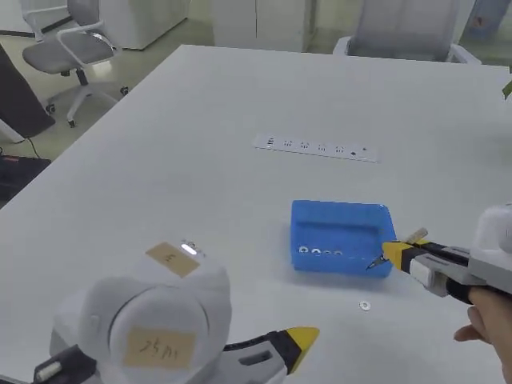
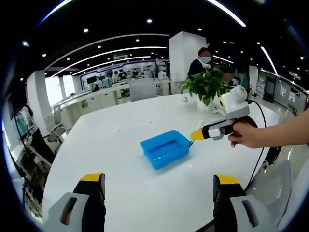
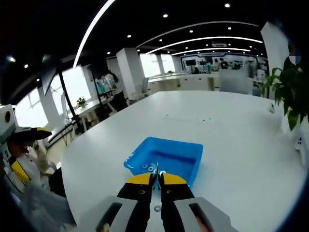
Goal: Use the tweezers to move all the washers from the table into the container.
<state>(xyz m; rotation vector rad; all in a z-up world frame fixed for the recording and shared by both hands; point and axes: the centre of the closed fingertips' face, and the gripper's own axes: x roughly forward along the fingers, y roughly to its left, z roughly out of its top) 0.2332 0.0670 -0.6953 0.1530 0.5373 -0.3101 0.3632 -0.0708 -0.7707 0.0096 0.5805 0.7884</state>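
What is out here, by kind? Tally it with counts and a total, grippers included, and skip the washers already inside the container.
blue container: 1
loose washer: 1
tweezers: 1
power strip: 1
grippers: 2, the left gripper and the right gripper
Total: 6

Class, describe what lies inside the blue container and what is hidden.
Several small washers lie along the near wall of the blue container; the rest of its floor looks bare. In the right gripper view, the tweezers cover part of that row.
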